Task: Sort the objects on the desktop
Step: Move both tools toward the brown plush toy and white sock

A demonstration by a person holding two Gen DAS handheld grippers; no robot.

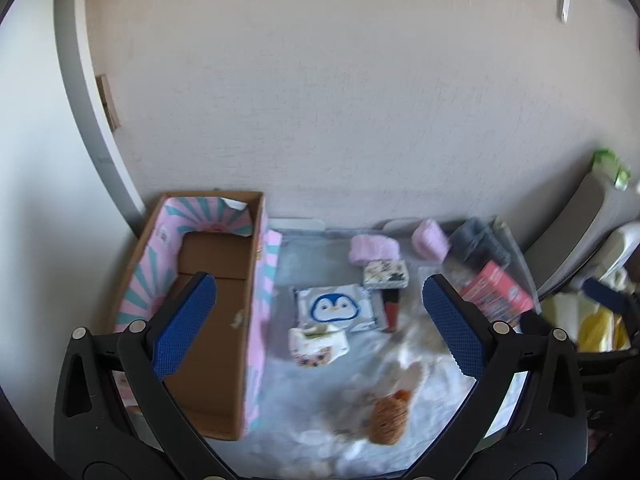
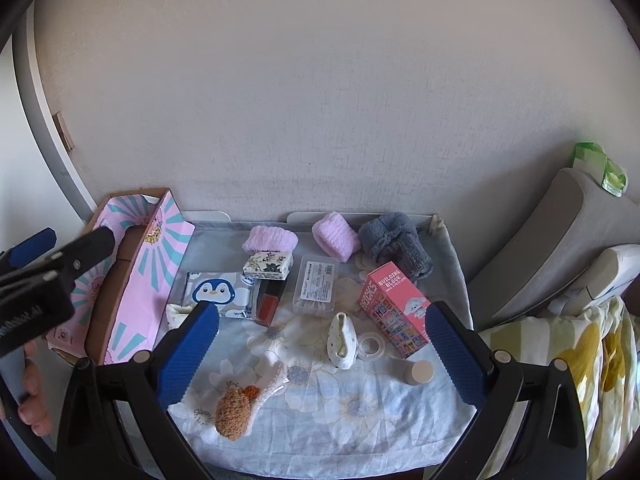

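Right wrist view: my right gripper (image 2: 322, 354) hangs over the tabletop (image 2: 360, 420), jaws spread, holding nothing. My left gripper (image 1: 320, 330) likewise, jaws spread. The cardboard box (image 1: 218, 280) at nine o'clock is unfilled; sorting looks barely begun. The penguin tissue pack (image 2: 214, 294) at eleven o'clock seems a fair first pick, needing a descent and a close.

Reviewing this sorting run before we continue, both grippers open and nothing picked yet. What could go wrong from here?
1. The penguin tissue pack, floral box and red tube lie crowded together; grabbing one may drag a neighbour.
2. The clear tape roll lies flat and nearly transparent, so the right gripper could misjudge it.
3. The left gripper view is blurred, and the cardboard box wall is close, so it could get clipped.
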